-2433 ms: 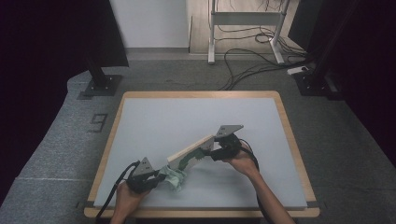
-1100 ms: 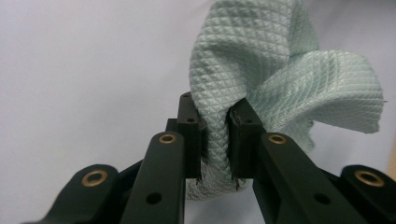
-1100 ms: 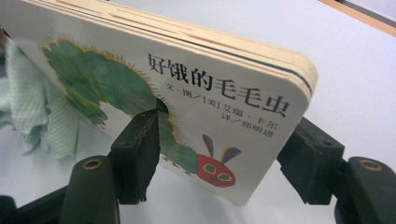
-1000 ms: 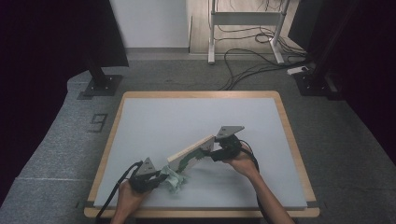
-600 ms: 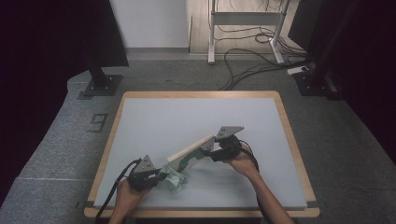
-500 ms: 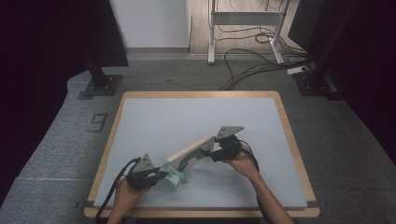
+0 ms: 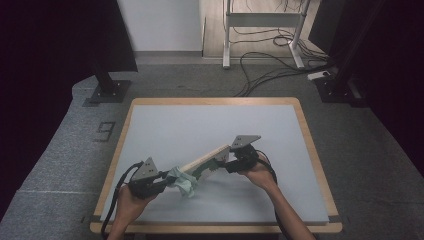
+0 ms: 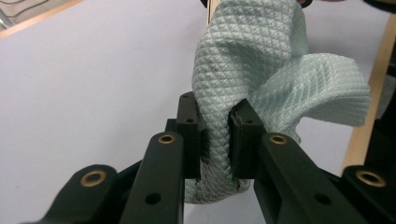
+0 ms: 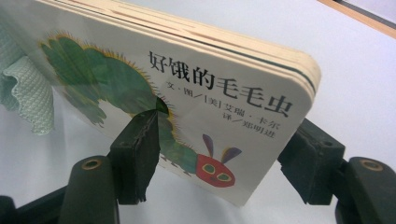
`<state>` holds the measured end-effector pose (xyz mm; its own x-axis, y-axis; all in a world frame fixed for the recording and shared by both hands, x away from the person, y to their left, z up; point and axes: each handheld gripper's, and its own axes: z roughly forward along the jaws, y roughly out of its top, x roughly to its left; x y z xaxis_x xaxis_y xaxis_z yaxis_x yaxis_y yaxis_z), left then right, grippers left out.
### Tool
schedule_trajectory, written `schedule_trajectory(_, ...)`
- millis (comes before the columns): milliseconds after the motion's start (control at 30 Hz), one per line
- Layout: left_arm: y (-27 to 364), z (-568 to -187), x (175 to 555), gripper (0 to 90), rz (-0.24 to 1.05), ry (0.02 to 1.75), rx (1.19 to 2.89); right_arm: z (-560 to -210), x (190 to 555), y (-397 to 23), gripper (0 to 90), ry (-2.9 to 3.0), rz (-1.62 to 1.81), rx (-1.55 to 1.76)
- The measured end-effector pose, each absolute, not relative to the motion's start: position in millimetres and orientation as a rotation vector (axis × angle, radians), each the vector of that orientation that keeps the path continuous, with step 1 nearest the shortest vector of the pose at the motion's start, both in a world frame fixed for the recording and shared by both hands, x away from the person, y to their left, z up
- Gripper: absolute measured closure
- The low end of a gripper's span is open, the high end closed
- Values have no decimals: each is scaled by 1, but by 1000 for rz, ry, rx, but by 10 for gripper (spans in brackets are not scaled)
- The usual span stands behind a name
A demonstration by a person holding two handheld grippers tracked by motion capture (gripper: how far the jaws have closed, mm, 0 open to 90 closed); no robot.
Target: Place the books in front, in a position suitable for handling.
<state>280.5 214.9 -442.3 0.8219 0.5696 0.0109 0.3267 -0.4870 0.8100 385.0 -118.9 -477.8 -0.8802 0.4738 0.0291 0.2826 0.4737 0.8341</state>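
Note:
A thick children's board book (image 9: 196,93) with a green caterpillar on its cover is held tilted above the table, its page edges (image 7: 205,159) showing pale in the high view. My right gripper (image 9: 219,149) is shut on the book (image 7: 210,161), one jaw on the cover and one behind. A pale green waffle-weave cloth (image 8: 261,79) is bunched between the jaws of my left gripper (image 8: 215,135), which is shut on it. The cloth (image 7: 182,181) touches the book's lower left end, with the left gripper (image 7: 165,184) just left of it.
The table (image 7: 150,130) has a light grey top with a wooden rim. Beyond its far edge are a monitor stand base (image 7: 107,92), a metal desk frame (image 7: 260,20) and cables on the floor (image 7: 270,75). The person's forearms enter from the near edge.
My left gripper with the cloth has risen a little beside the book's lower end. The right gripper and the book have kept still.

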Motion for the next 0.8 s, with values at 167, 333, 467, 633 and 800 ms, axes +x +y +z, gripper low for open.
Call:
schedule_trajectory(167, 221, -444, 280, 767, 359, 669, 2129, -477, 385, -119, 324, 2515, 1355, 651)
schedule_trajectory(333, 246, -443, 282, 768, 387, 748, 2092, -478, 384, -120, 331, 2511, 1367, 657)
schedule_trajectory(467, 267, -444, 290, 767, 413, 834, 2075, -478, 384, -119, 330, 2512, 1363, 660)
schedule_trajectory(633, 282, -444, 301, 768, 457, 912, 2075, -478, 384, -120, 330, 2511, 1365, 660)
schedule_trajectory(800, 289, -447, 310, 763, 508, 974, 2069, -478, 384, -120, 330, 2510, 1367, 664)
